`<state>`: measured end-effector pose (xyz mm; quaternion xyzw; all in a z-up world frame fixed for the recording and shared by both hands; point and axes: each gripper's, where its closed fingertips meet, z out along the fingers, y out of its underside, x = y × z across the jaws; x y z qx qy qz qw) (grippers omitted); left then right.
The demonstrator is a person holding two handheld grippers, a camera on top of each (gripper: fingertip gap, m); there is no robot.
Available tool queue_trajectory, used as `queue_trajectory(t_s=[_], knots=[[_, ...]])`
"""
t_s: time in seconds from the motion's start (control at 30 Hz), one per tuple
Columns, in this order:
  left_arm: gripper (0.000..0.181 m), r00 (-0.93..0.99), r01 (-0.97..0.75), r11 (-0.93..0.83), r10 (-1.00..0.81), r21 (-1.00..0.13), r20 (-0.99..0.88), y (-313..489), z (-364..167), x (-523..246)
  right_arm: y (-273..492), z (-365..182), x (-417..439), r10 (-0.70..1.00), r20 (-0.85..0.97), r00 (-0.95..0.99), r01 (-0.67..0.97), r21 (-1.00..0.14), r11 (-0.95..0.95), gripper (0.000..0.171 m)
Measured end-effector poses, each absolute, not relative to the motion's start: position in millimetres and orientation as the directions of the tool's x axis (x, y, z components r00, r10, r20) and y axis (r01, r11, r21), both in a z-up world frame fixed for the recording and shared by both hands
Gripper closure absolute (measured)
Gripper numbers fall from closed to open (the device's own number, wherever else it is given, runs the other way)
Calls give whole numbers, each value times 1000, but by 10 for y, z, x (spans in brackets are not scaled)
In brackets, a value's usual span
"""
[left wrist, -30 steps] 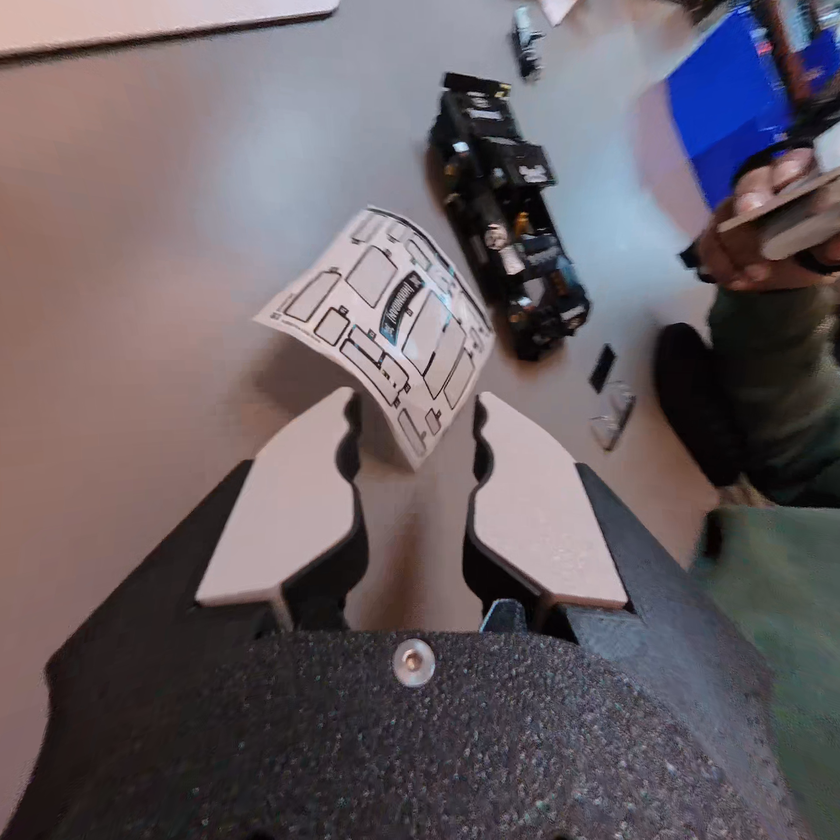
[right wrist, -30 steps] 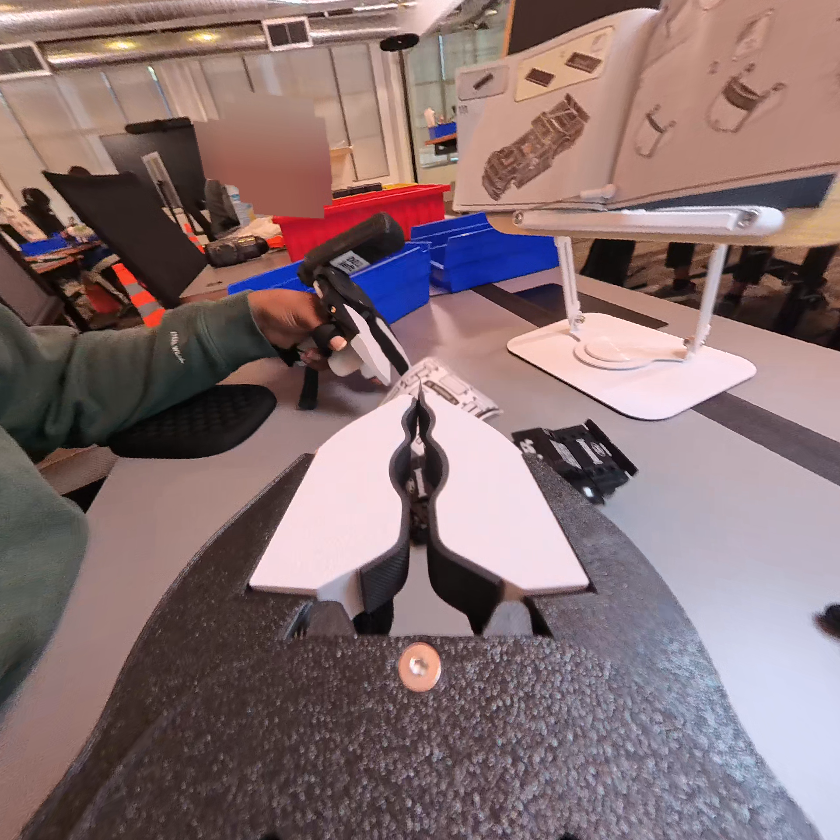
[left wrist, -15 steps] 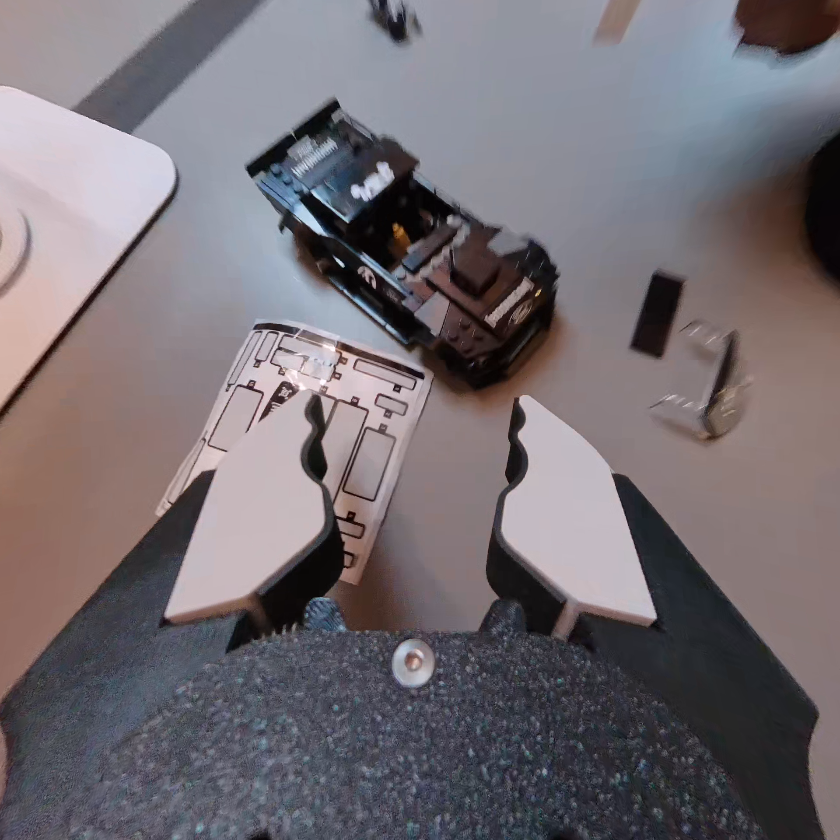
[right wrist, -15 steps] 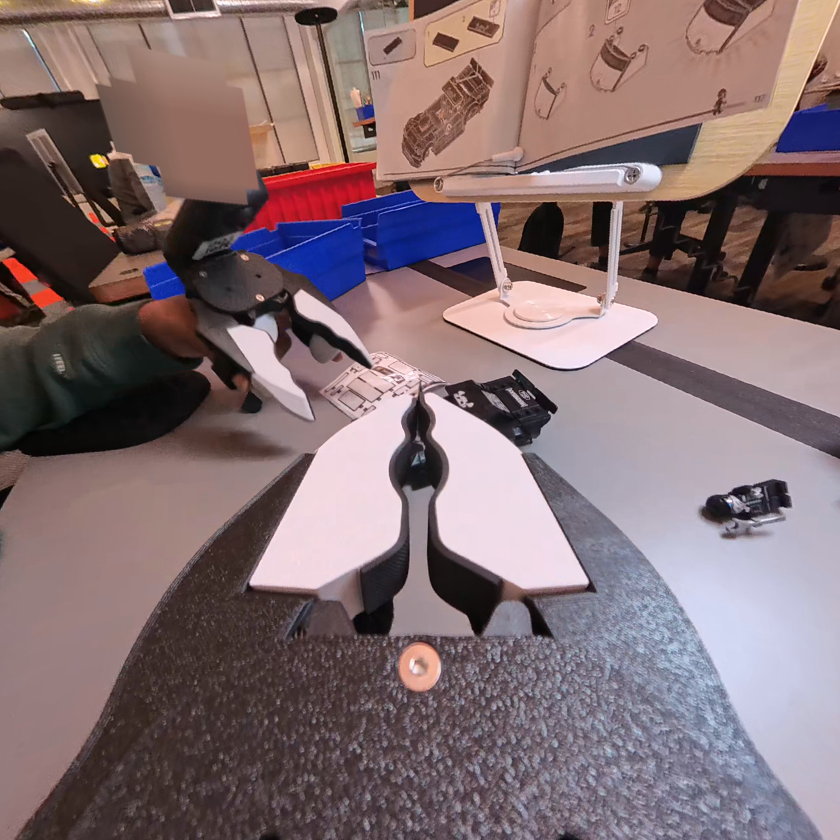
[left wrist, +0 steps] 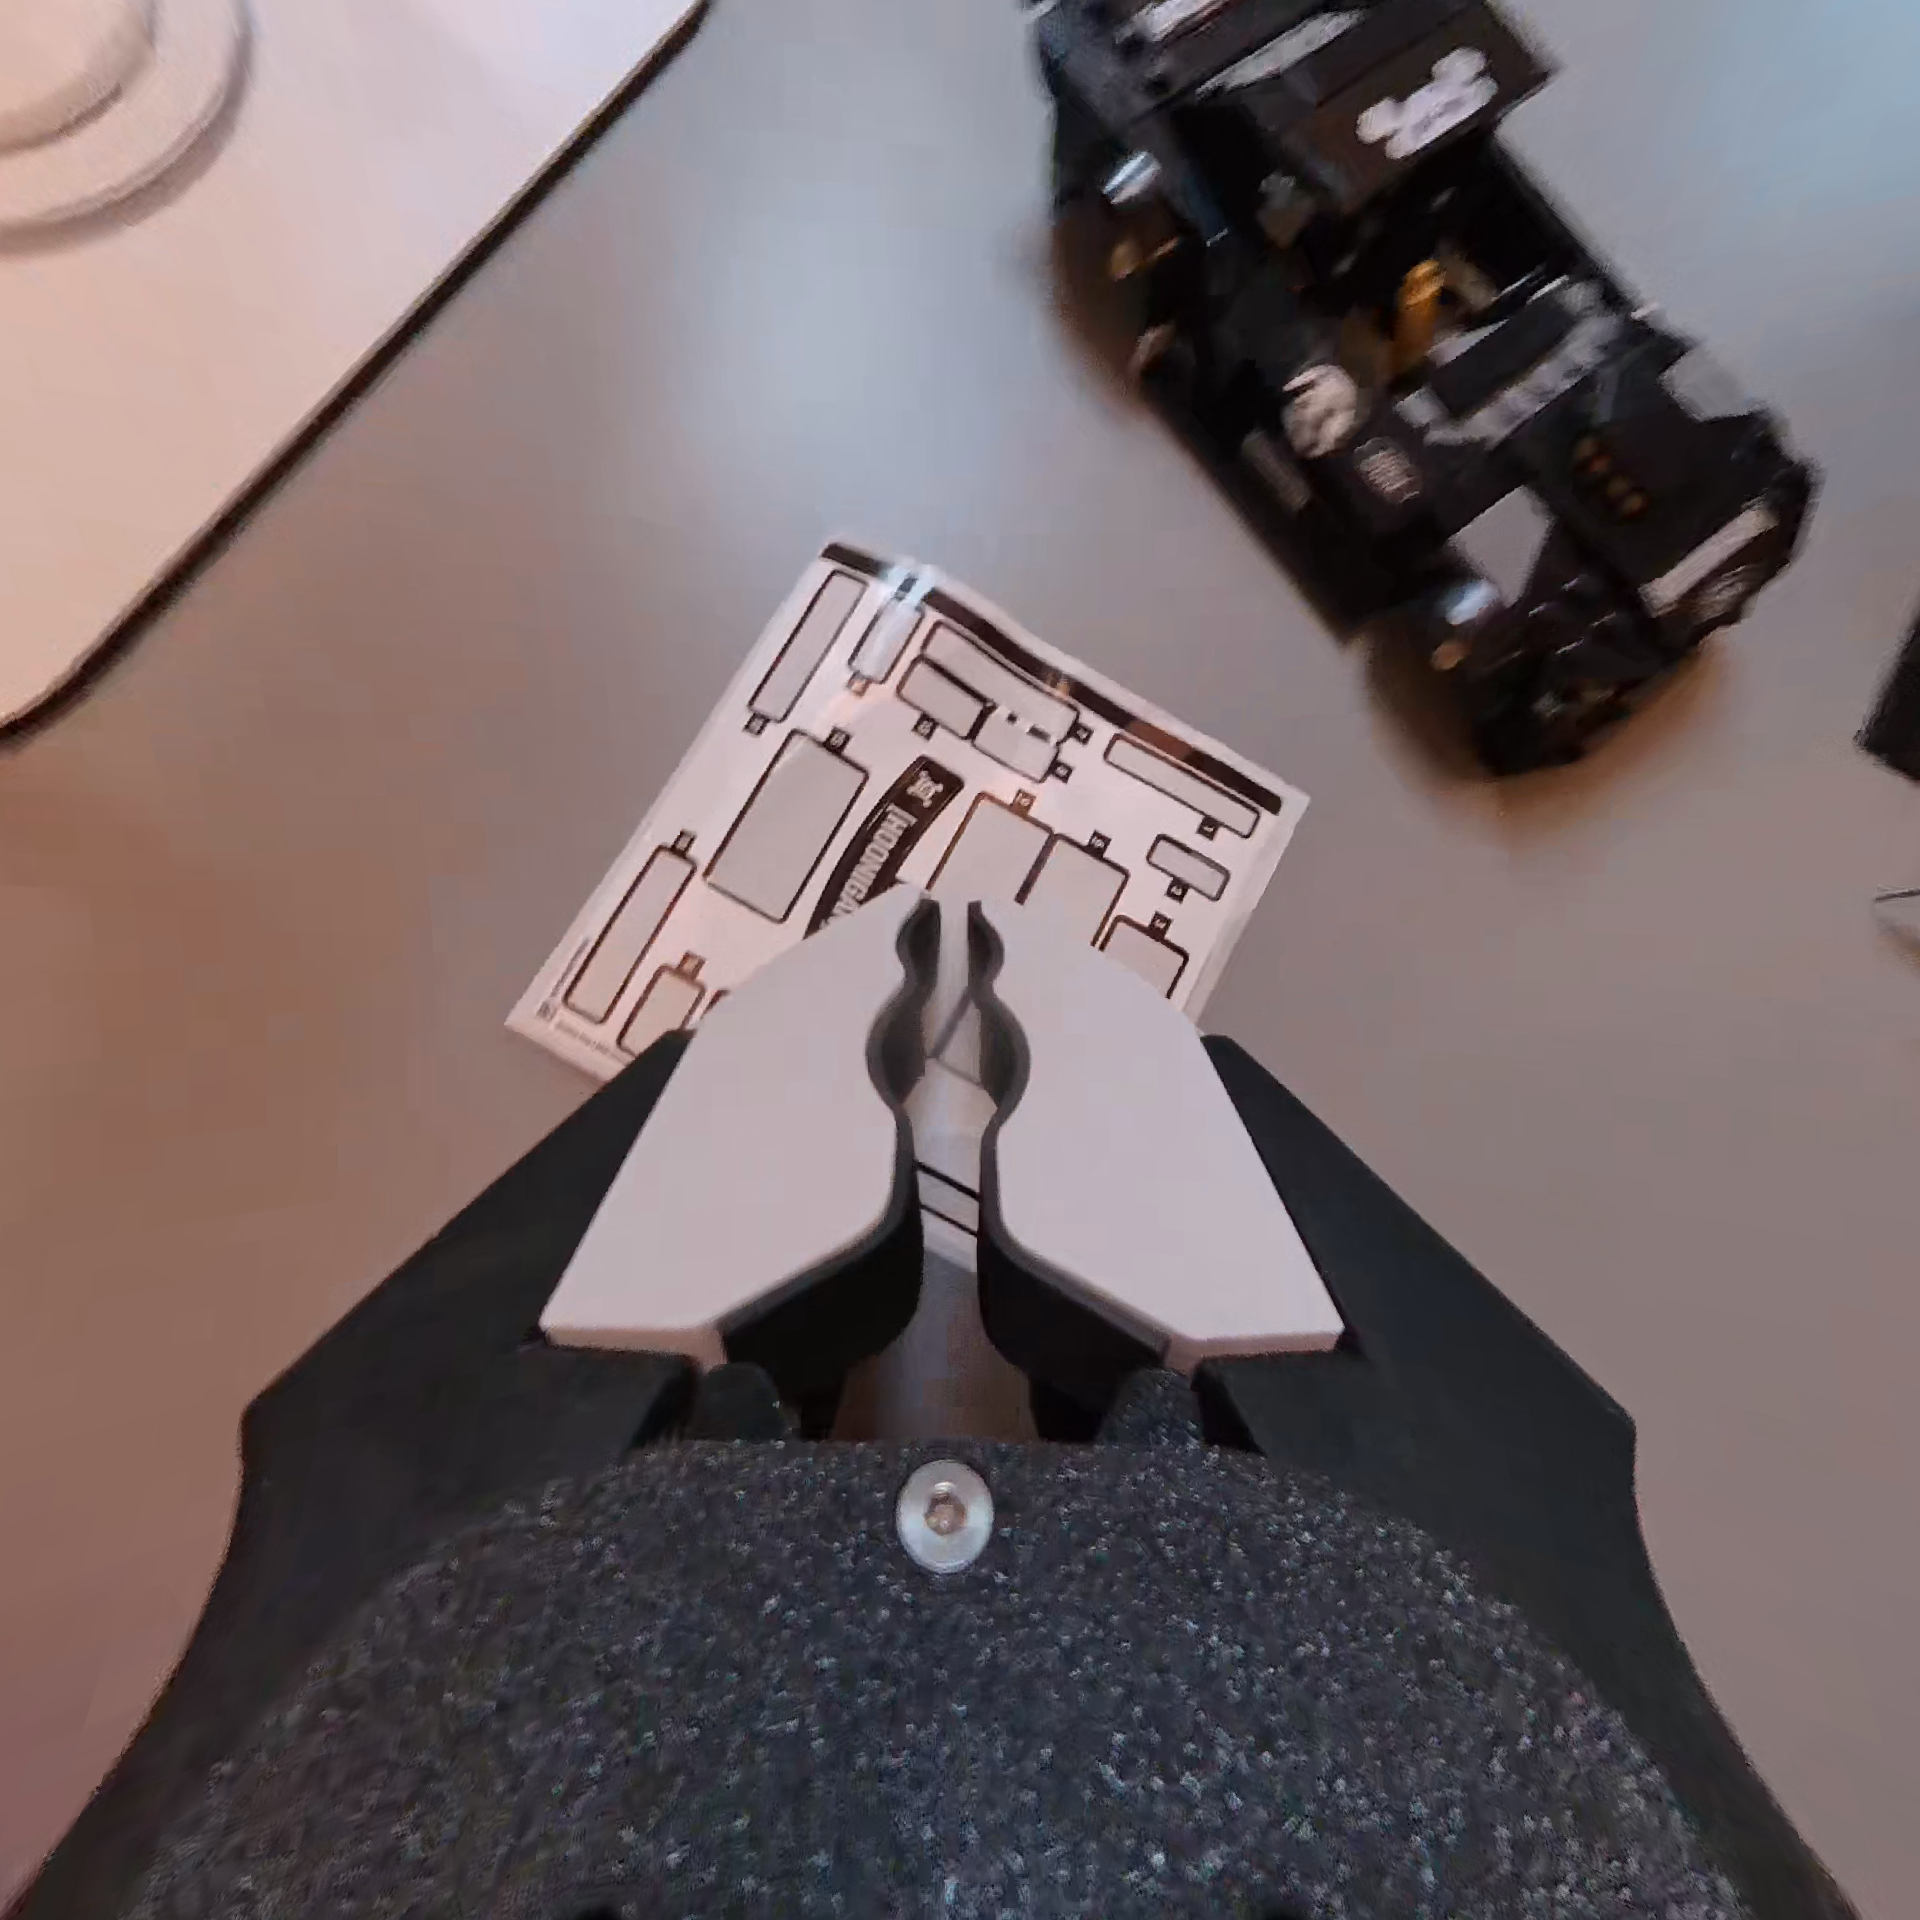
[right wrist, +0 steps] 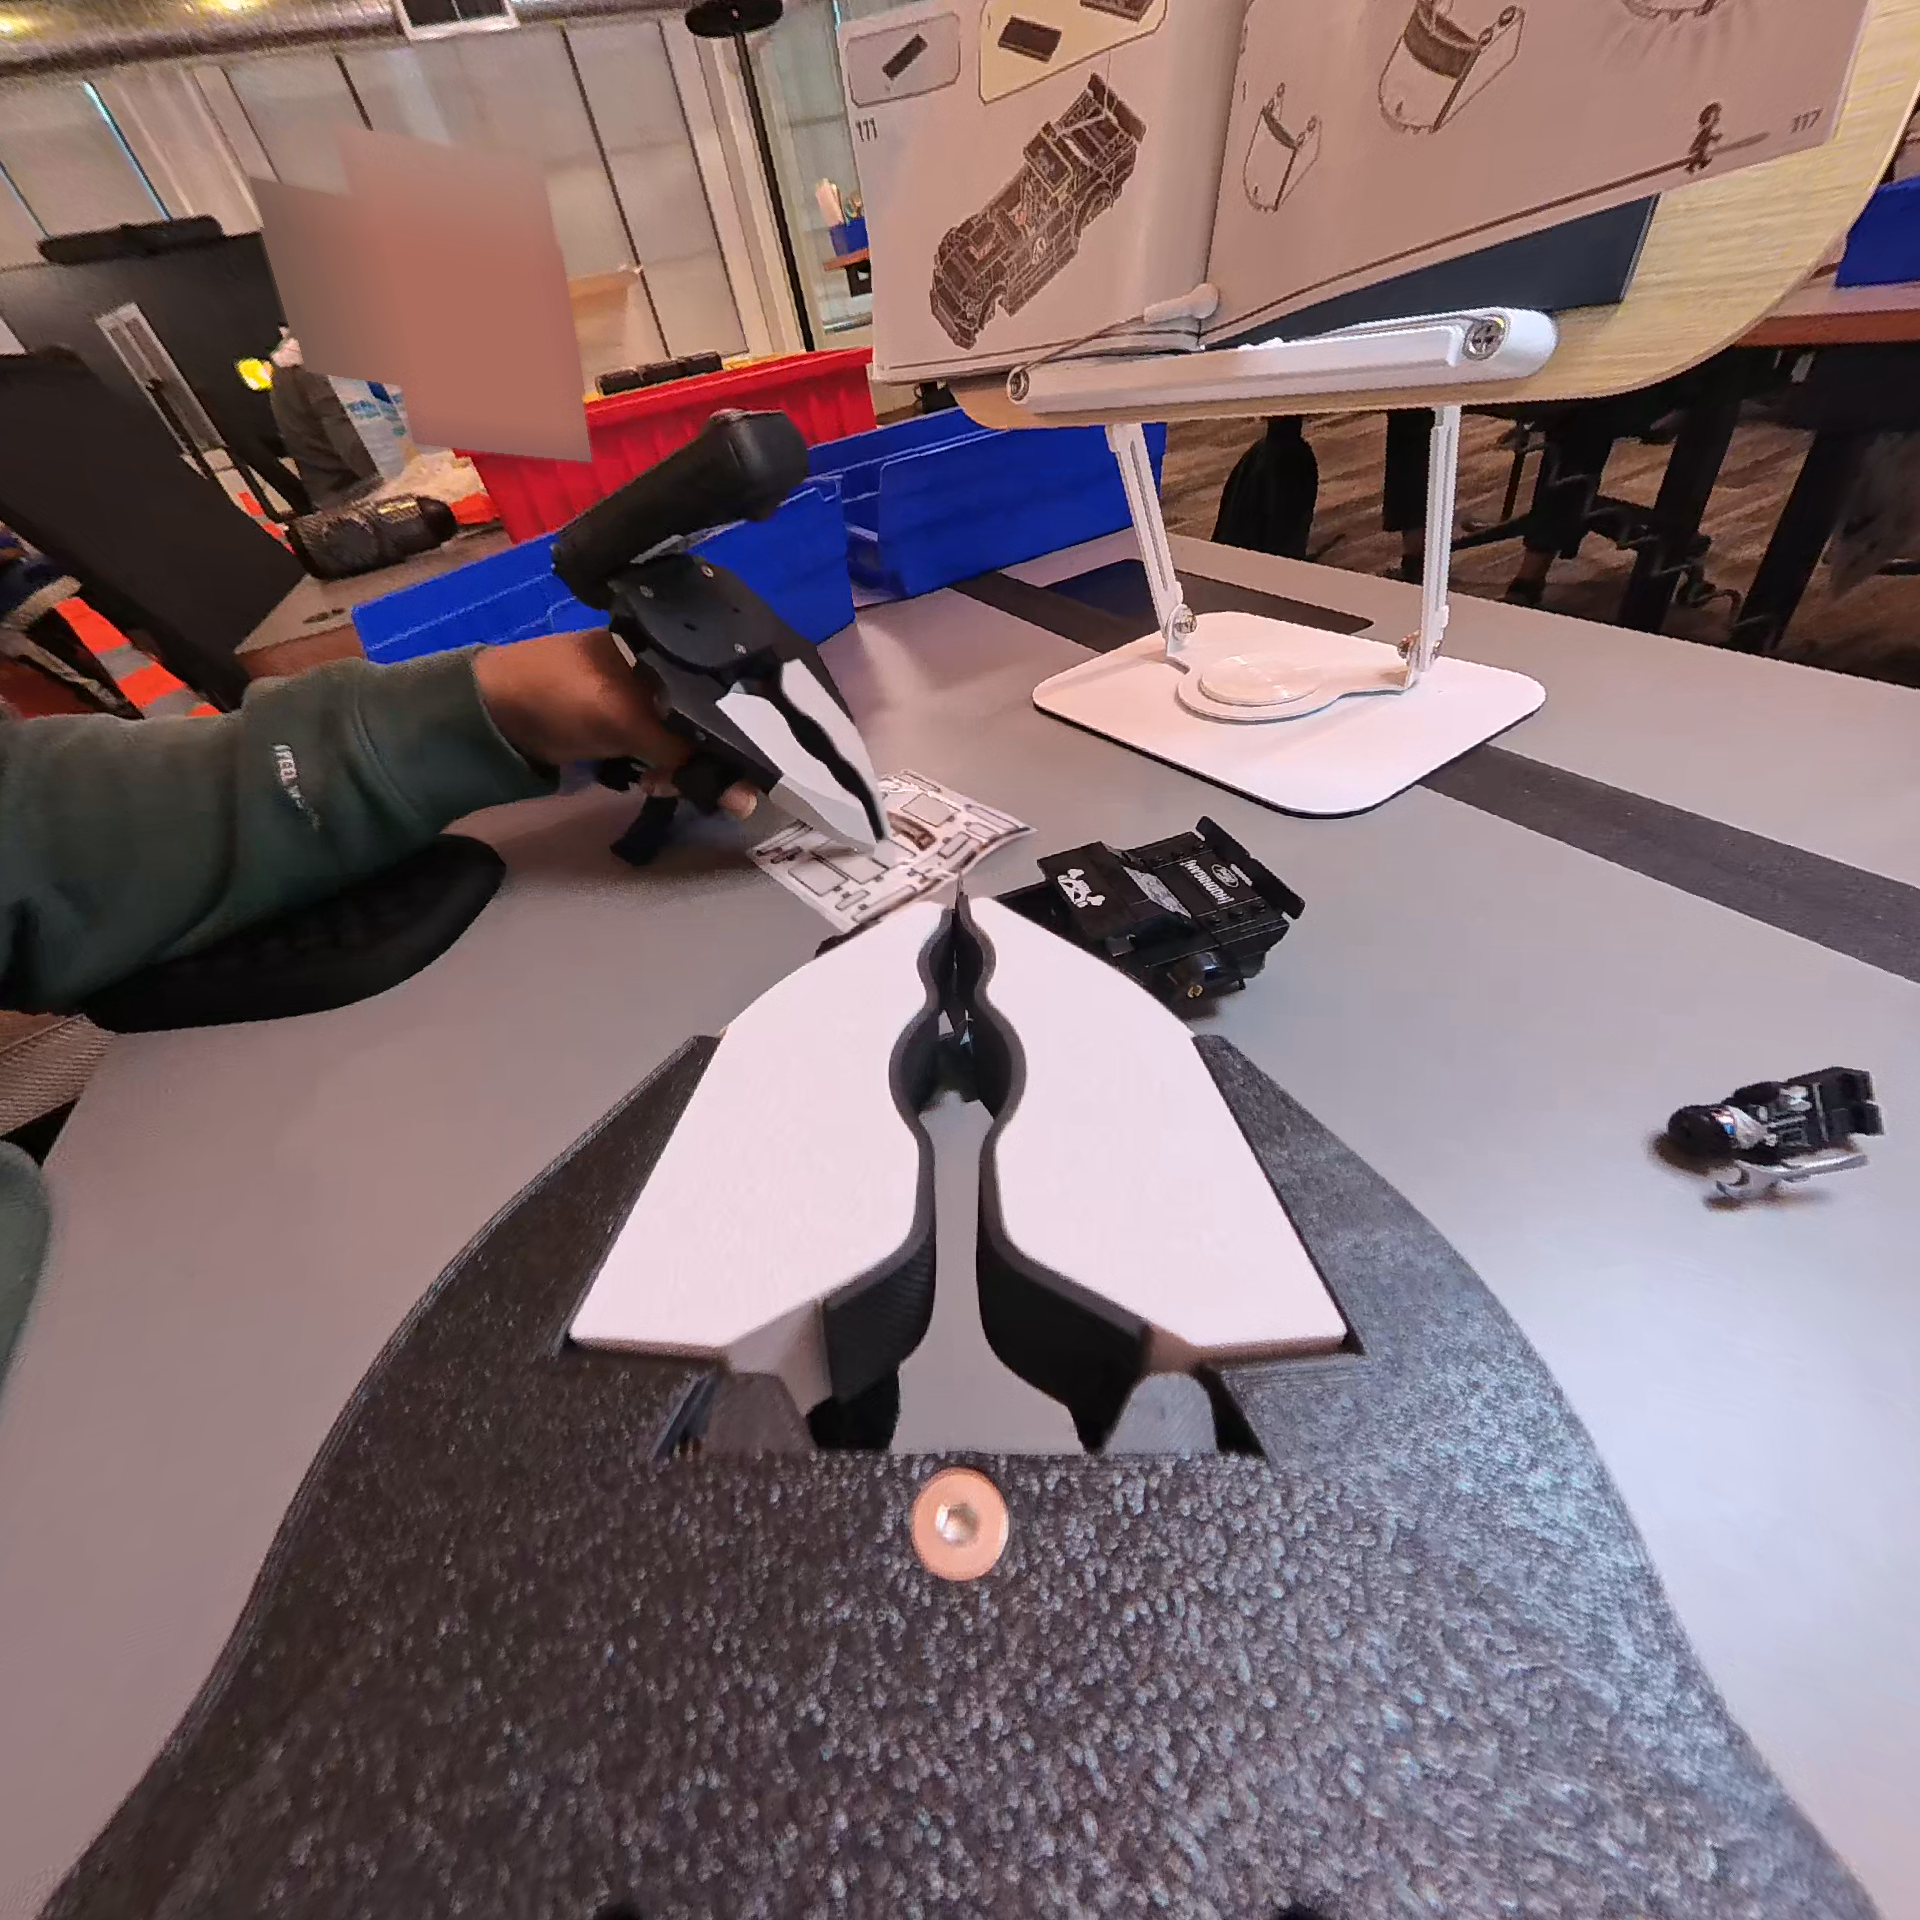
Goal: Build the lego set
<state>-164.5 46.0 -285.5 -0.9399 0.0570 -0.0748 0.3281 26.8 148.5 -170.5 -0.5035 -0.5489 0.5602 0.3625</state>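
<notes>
A white sticker sheet (left wrist: 790, 821) lies on the grey table. My left gripper (left wrist: 943, 914) is shut and its tips rest on the sheet; it also shows in the right wrist view (right wrist: 868, 826), pointing down onto the sheet (right wrist: 935, 842). I cannot tell if it pinches a sticker. The black lego car (left wrist: 1403, 416) lies just beyond the sheet, to the right. My right gripper (right wrist: 956, 909) is shut, hovers near the car (right wrist: 1164, 904), and a small dark piece (right wrist: 951, 1034) sits between its jaws.
A white book stand (right wrist: 1299, 717) holds the open manual (right wrist: 1247, 156) at the back; its base (left wrist: 208, 260) is left of the sheet. A small black assembly (right wrist: 1777, 1127) lies at the right. Blue bins (right wrist: 727, 561) stand behind. A black pad (right wrist: 312, 935) is under the sleeve. Spacing between my two grippers at the tips: around 25 centimetres.
My left gripper went from wide open to shut and came down onto the sticker sheet. The right gripper stayed shut and swung to face the car and stand.
</notes>
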Motion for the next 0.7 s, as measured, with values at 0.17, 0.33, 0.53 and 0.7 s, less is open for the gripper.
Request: queue_trajectory(t_s=[0.17, 0.33, 0.53, 0.7], knots=[[165, 998, -46, -738, -56, -674, -7, 338, -2649, -1954, 1477, -1680, 265, 957, -173, -233, 137, -980, -144, 171], [145, 960, -61, -583, -255, -810, 112, 556, -2316, -1268, 1478, -1742, 242, 958, -186, -220, 162, -975, -152, 171], [107, 916, -135, -583, -382, -801, 123, 749, -2500, -498, 1500, -1741, 238, 962, -180, -205, 159, -976, -149, 171], [97, 948, -171, -604, -317, -778, 37, 985, -2565, -490, 1487, -1770, 223, 963, -178, -204, 170, -975, -144, 171]])
